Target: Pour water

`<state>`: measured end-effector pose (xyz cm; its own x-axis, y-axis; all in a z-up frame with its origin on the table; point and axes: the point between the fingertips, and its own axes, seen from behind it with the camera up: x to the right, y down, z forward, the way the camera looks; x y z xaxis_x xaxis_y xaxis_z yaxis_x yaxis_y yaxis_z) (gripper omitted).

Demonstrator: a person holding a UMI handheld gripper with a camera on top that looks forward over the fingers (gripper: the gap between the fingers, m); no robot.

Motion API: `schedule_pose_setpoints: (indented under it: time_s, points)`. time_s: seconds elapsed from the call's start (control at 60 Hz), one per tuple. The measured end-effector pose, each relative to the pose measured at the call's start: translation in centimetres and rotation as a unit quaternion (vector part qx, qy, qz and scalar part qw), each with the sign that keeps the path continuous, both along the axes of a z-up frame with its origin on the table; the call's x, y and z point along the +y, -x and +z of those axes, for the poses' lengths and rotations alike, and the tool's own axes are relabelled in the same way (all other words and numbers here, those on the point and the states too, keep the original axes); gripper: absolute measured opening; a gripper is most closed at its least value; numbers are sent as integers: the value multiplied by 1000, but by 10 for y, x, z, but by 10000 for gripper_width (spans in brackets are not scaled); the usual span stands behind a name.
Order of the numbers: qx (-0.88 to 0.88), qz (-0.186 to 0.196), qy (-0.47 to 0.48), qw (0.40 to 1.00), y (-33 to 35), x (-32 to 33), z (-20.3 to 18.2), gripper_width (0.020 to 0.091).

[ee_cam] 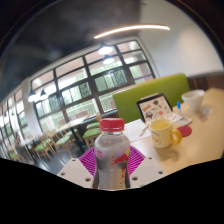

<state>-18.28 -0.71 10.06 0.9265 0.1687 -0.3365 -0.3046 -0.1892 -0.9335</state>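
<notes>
A clear plastic water bottle [112, 156] with a red cap and a printed label stands upright between my gripper's [112, 168] two fingers. The pink pads [88, 160] press against its sides, so the gripper is shut on it. Beyond the bottle, on the pale table [205, 140], stands a yellow mug [163, 133] with something white sticking out of it. A white cup [193, 100] sits further off behind it. The bottle looks lifted or held close to the camera and hides the fingertips.
A tablet or framed picture [153, 105] leans behind the yellow mug, and a small pink object [185, 130] lies beside the mug. A green sofa back [150, 92] runs behind the table. Large windows [85, 80] and chairs fill the room beyond.
</notes>
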Motion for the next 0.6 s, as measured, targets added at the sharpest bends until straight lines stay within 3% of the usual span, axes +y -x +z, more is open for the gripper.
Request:
schedule_pose_setpoints:
  time_s: [0.183,0.333,0.35,0.45,0.6]
  points:
    - [304,-13,37,952,-17,77,31,346]
    - [592,-2,45,805,-58,138,44,346]
    - [621,-15,46,783,-50,123,61,347]
    - [731,1,66,679,-69,148,50,354]
    - [790,-45,59,609,-87,145,46,361]
